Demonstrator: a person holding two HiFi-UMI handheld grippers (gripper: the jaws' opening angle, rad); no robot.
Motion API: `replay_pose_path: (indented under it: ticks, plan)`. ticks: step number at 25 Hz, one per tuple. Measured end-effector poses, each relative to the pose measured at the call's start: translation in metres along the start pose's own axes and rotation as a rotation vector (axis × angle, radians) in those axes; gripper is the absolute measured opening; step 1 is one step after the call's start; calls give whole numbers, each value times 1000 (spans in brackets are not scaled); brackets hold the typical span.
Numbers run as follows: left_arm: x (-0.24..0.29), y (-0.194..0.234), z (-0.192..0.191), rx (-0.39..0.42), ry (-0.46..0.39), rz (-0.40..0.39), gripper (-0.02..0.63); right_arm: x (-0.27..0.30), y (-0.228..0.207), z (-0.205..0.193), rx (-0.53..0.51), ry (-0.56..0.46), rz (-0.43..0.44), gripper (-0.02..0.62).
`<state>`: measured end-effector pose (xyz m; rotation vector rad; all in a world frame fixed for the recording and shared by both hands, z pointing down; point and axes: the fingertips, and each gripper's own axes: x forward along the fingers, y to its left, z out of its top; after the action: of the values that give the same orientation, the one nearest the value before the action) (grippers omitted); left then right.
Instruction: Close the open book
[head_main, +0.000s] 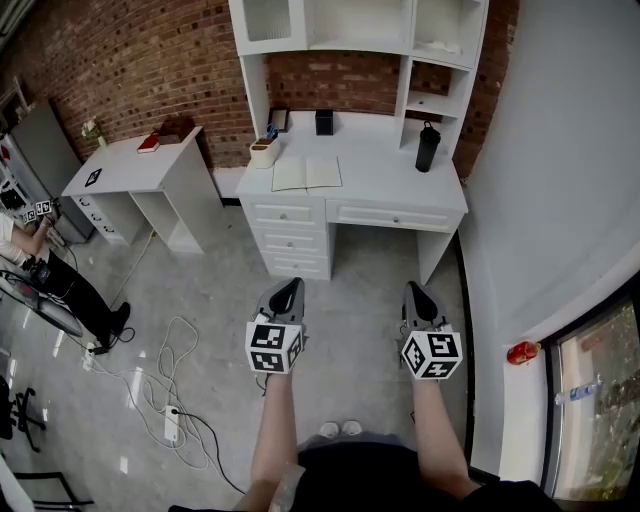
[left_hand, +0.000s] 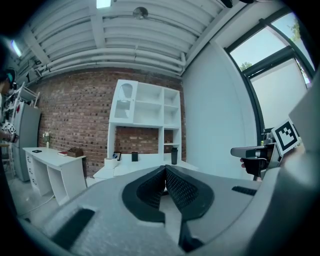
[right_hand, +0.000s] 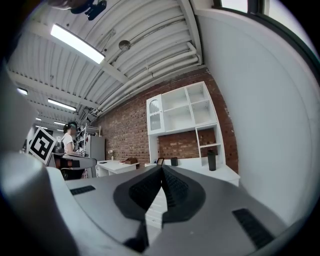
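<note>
The open book lies flat with pale pages on the white desk far ahead of me. My left gripper is held over the floor well short of the desk, its jaws shut on nothing. My right gripper hangs beside it at the same distance, also shut and empty. Both point level toward the desk. In the two gripper views the book itself is hidden behind the jaws.
On the desk stand a black bottle, a white holder, a small dark box and a picture frame, under a white shelf unit. A second white desk stands left. Cables lie on the floor; a person stands far left.
</note>
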<state>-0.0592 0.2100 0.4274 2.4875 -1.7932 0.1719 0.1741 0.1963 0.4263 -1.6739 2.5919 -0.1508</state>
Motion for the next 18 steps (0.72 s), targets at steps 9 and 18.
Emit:
replay_pose_path:
  ticks: [9,18]
  plan:
    - [-6,-13,-23,-31,18,-22,11,-7,0,-17,24,26,13,-2]
    - [-18,-21,-20,-62,-33,-67,175,-11,-1,-17,41,18,11,-2]
